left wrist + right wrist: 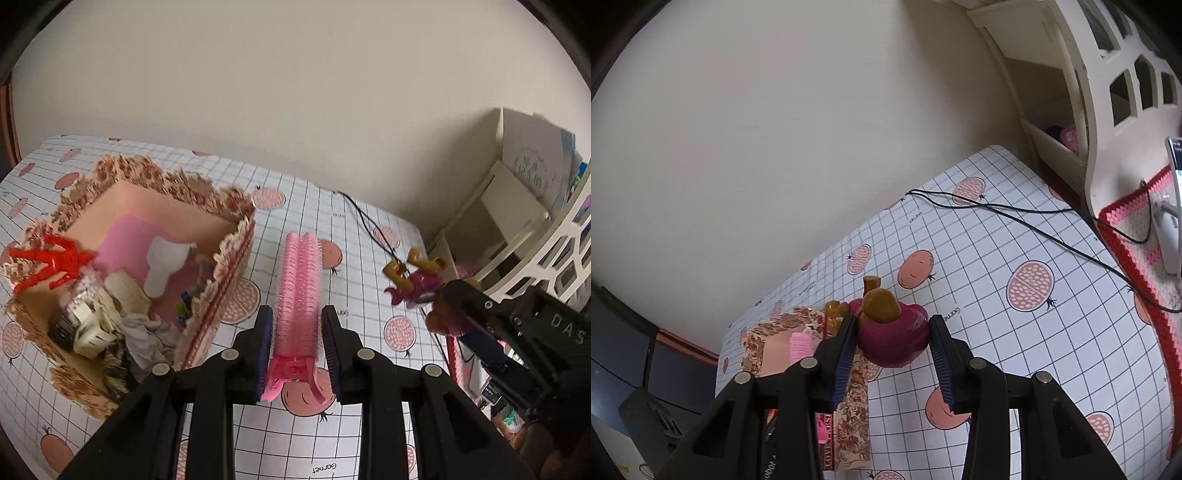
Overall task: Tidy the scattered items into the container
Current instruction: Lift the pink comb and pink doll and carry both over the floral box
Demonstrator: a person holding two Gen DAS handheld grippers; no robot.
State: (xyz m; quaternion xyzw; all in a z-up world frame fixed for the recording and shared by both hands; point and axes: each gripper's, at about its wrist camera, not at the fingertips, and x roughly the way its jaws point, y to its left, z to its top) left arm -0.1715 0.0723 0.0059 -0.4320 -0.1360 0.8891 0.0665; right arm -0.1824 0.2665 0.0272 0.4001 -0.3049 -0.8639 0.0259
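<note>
a black cable lay across the gridded fruit-print cloth on the bench, and a white lattice shelf unit stood at the far right edge beside a crocheted mat. the floral-trimmed container sat at the left, holding a white bottle-shaped piece, crumpled grey cloth and a cream block, with a red figure on its rim. the left tool pinched a pink hair-roller clip just right of the container. the right tool pinched a magenta-and-tan toy figure, clear of the cloth.
</note>
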